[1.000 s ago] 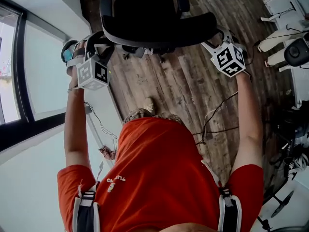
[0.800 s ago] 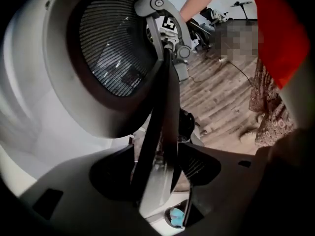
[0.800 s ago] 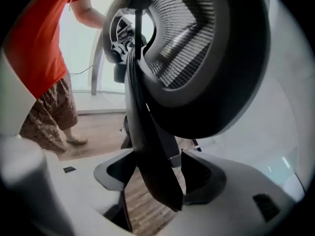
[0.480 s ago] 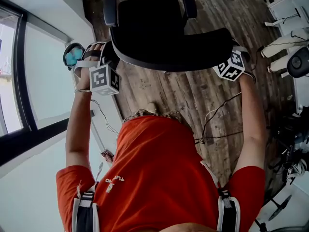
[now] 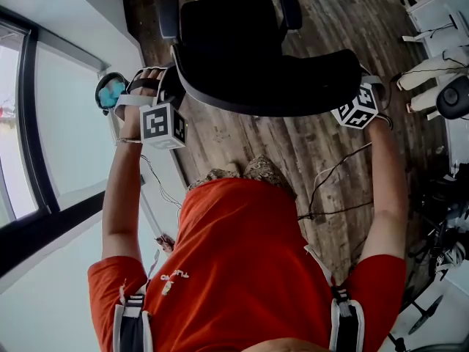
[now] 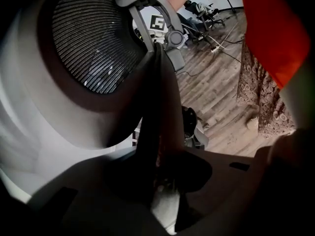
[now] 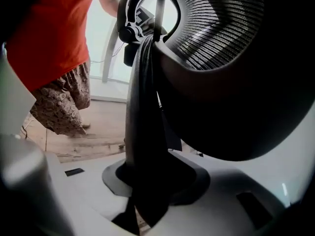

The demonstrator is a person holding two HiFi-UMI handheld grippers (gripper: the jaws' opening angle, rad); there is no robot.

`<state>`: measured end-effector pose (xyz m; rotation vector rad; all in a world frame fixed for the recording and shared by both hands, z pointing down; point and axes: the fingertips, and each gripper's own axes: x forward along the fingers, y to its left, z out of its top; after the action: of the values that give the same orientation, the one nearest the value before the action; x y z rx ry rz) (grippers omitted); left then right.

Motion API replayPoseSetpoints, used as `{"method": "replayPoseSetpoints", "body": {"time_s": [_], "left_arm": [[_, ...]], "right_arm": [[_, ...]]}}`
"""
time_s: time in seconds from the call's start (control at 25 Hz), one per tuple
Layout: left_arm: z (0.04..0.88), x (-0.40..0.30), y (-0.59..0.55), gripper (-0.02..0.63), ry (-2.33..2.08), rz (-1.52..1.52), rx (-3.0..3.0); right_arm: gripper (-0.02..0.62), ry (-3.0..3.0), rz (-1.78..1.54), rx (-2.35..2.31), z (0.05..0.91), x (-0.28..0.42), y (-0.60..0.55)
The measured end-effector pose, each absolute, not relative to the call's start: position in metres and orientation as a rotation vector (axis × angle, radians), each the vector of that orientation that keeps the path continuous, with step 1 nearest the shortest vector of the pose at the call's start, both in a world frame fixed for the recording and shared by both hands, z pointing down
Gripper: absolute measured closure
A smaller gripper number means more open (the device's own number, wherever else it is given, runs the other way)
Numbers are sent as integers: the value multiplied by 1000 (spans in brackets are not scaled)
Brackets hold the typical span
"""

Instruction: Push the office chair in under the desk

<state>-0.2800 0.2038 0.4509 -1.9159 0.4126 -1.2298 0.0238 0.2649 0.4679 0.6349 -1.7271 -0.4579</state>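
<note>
office chair [image 5: 249, 57] on wood floor [image 5: 293, 149] (white wall [image 5: 73, 123] just beside)

An office: a black mesh office chair [image 5: 242, 50] on a wood-plank floor [image 5: 293, 145], more wheeled chairs [image 6: 202, 11], loose cables [image 5: 330, 182], a tall window [image 5: 15, 138].

The brown wood-plank floor [image 5: 293, 145] carries the black office chair [image 5: 242, 42], far middle. White furniture [image 5: 429, 9] stands far right.

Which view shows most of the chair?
The head view: the chair is seen from above, almost whole. Each gripper view shows only a part of its backrest, its edge and mesh, very close.
</note>
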Motion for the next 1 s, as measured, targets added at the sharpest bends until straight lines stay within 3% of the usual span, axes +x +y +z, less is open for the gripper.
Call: {"method": "replayPoseSetpoints", "body": {"time_s": [1.0], "left_arm": [[450, -202, 4, 488, 419, -1302, -1945]], "right_arm": [[463, -1755, -533, 617, 463, 99, 66]]}}
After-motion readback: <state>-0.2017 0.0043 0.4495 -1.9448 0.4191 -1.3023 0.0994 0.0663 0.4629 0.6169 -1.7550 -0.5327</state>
